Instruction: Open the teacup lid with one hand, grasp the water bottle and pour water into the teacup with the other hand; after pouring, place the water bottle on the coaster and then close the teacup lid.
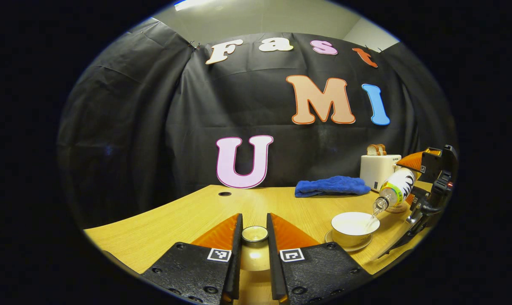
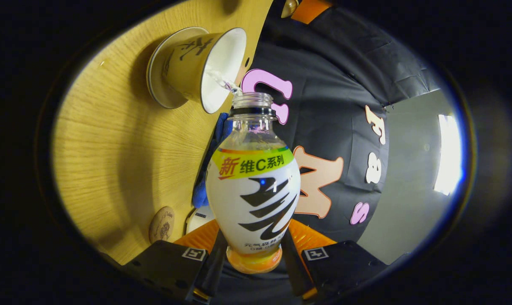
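right gripper view: hand-held gripper tipped sideways, clamping water bottle, pouring.

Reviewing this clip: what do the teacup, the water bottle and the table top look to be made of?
Teacup: probably glazed ceramic or porcelain, glossy white inside, cream outside with dark brushwork. Water bottle: clear plastic by the look of it, see-through at its threaded neck, with a printed wrap label. Table: a light wood-grain surface with a satin sheen; whether laminate or solid wood can't be told.
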Available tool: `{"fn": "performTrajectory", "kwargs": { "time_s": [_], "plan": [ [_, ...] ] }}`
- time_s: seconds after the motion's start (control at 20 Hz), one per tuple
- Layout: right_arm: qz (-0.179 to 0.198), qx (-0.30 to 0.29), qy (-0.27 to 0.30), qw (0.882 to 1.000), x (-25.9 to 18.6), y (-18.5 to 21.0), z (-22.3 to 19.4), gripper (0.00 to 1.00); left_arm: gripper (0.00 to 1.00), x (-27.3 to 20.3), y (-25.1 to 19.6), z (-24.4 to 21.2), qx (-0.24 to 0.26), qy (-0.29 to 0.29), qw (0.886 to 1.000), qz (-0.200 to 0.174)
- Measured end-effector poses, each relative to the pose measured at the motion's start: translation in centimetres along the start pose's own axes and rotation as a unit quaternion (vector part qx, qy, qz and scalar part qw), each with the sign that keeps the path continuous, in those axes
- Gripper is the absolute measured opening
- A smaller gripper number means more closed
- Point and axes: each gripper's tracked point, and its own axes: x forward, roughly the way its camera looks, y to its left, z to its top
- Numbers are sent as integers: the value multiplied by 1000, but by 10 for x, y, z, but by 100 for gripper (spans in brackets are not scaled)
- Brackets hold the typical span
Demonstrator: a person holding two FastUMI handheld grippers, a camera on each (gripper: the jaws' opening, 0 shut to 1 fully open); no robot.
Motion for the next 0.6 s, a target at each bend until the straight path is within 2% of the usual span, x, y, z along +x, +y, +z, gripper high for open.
{"fn": "performTrajectory", "kwargs": {
  "time_s": [0.6],
  "plan": [
    [-45,-51,-10,998,3,-16,2,70,27,0,0,0,0,0,1000,0]
  ]
}}
